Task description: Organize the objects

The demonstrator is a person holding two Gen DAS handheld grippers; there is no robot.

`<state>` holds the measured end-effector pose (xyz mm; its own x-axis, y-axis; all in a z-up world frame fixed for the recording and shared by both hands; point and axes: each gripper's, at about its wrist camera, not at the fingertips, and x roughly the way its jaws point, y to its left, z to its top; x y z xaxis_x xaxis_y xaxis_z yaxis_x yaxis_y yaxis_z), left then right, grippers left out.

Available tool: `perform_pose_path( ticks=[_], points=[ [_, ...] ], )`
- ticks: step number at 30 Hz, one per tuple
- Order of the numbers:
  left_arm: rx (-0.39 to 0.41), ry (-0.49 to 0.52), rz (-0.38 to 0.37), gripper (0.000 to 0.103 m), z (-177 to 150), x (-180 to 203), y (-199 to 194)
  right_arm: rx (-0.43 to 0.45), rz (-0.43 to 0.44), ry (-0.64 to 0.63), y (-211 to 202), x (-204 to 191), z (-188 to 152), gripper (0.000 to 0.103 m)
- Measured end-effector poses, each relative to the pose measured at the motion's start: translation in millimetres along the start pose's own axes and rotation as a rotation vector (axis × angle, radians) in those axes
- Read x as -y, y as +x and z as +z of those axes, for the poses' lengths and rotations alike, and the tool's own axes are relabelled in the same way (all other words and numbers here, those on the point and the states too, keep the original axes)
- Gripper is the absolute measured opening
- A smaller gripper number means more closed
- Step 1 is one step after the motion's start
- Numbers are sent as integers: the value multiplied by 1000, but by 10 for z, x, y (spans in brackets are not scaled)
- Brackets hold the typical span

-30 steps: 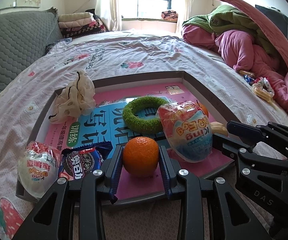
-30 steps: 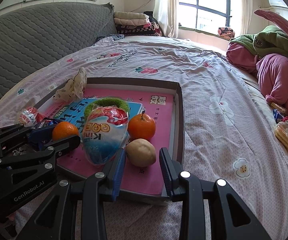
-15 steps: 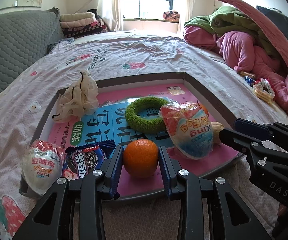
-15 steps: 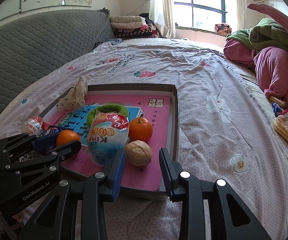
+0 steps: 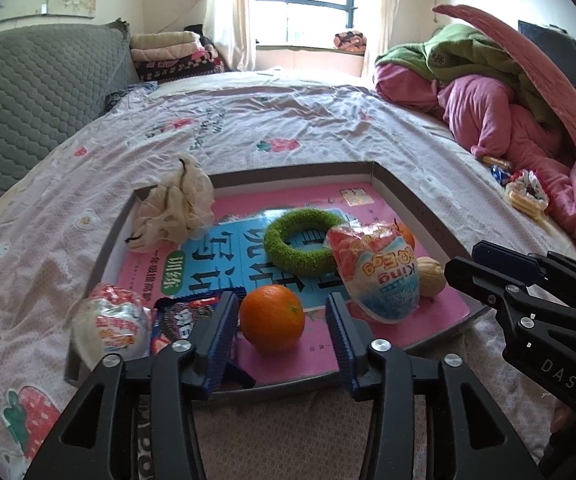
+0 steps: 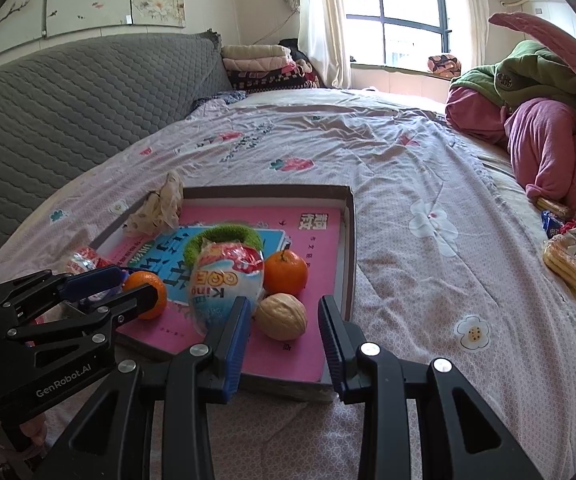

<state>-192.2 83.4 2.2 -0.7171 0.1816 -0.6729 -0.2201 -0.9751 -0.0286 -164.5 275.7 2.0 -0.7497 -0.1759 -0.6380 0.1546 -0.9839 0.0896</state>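
In the left wrist view the left gripper sits at lower centre with its fingers spread, an orange standing between them on the pink book in the tray. There is a visible gap on both sides of the fruit, so nothing is pinched. In the right wrist view the right gripper is likewise spread at lower centre, with a walnut between its fingers and apart from both. A second orange lies just behind the walnut, and a wrapped egg leans just left of it, close to the left finger.

The step in hand looks like either placing or picking these two pieces at the near edge of the tray; which one I cannot tell.

To do it well, keep each gripper centred on its round object, so both pads would meet it at the widest point and it does not roll. The right gripper should mind the egg wrapper beside its left finger. Both should move straight along their own line, since the two tools are near each other.
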Motion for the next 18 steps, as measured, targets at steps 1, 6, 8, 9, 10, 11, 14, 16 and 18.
perform_pose_path(
  ticks=[1, 6, 8, 9, 10, 11, 14, 16, 18],
  points=[
    [5, -4, 1, 49, 5, -11, -29, 7, 5, 1, -18, -1, 1, 36],
    [31, -20, 22, 56, 20, -57, -187, 34, 23, -6, -91, -50, 2, 36],
    [37, -20, 31, 57, 15, -73, -242, 46, 23, -13, -125, -88, -2, 36],
    [39, -23, 33, 57, 12, -87, -265, 53, 24, -17, -144, -103, -1, 36],
    [39, -28, 33, 57, 8, -105, -291, 59, 21, -19, -158, -114, -4, 36],
    [39, -32, 32, 57, 4, -110, -311, 65, 16, -22, -172, -122, -5, 37],
    [40, -50, 39, 60, 1, -163, -363, 82, 14, -23, -216, -139, -14, 40],
    [41, -61, 45, 62, -7, -194, -399, 87, 18, -17, -236, -140, -17, 43],
    [38, -70, 42, 62, -26, -212, -412, 88, 21, -15, -244, -135, -16, 46]
  ],
)
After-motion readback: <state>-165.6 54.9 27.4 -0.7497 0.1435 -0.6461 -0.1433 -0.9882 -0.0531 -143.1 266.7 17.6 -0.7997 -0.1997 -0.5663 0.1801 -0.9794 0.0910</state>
